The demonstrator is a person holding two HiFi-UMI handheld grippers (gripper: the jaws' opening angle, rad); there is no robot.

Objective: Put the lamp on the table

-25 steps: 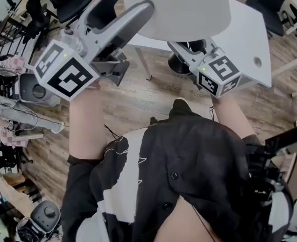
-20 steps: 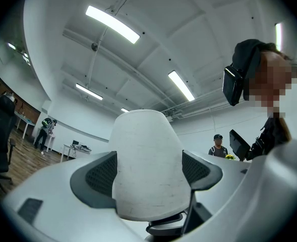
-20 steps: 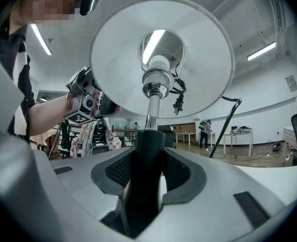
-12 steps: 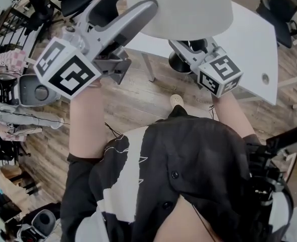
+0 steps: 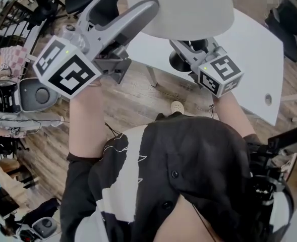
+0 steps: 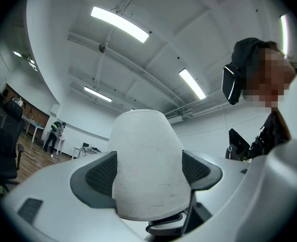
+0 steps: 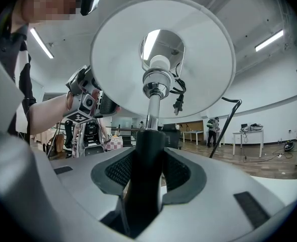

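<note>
lampshade (image 5: 181, 9) top cropped, table (image 5: 254, 59) partly hidden

Wood floor (image 5: 133, 99); 1 black office chair (image 5: 295, 20).

Light: we see bright, even light from ceiling strips (image 6: 120, 24) — shadows stay soft.
Glare: the lamp (image 7: 161, 59) shade's underside shines white.
Edges: both gripper views bend strongly — corners go black.
Focus: head view sharp, nearest foreground soft.
</note>
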